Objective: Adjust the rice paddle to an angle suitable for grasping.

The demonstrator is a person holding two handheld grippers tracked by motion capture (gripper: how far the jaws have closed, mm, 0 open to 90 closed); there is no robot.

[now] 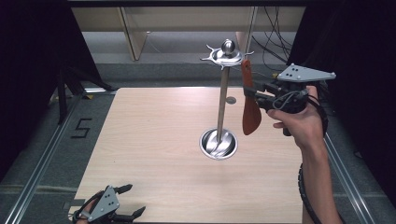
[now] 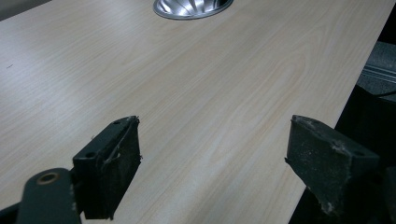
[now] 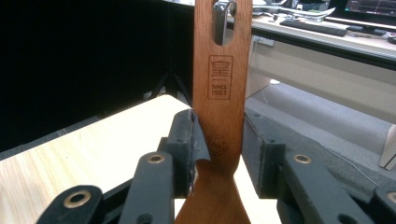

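Observation:
A metal stand (image 1: 222, 100) rises from a round shiny base (image 1: 218, 143) at the table's middle, with a hooked crown and a ball (image 1: 227, 52) on top. A reddish wooden spatula (image 1: 251, 116) hangs upright just right of the pole, blade down. My right gripper (image 1: 250, 91) is shut on its handle from the right. In the right gripper view the pads clamp the handle (image 3: 219, 79), and a metal hook (image 3: 224, 21) passes through the handle's hole. My left gripper (image 1: 135, 199) stands open at the table's near left corner, holding nothing, pads (image 2: 112, 163) wide apart.
The light wooden table (image 1: 154, 140) has dark curtains on both sides and metal rails (image 1: 42, 154) on the floor along its edges. Wooden furniture and cables (image 1: 275, 32) lie beyond the far edge. The stand's base (image 2: 191, 7) shows at the top of the left gripper view.

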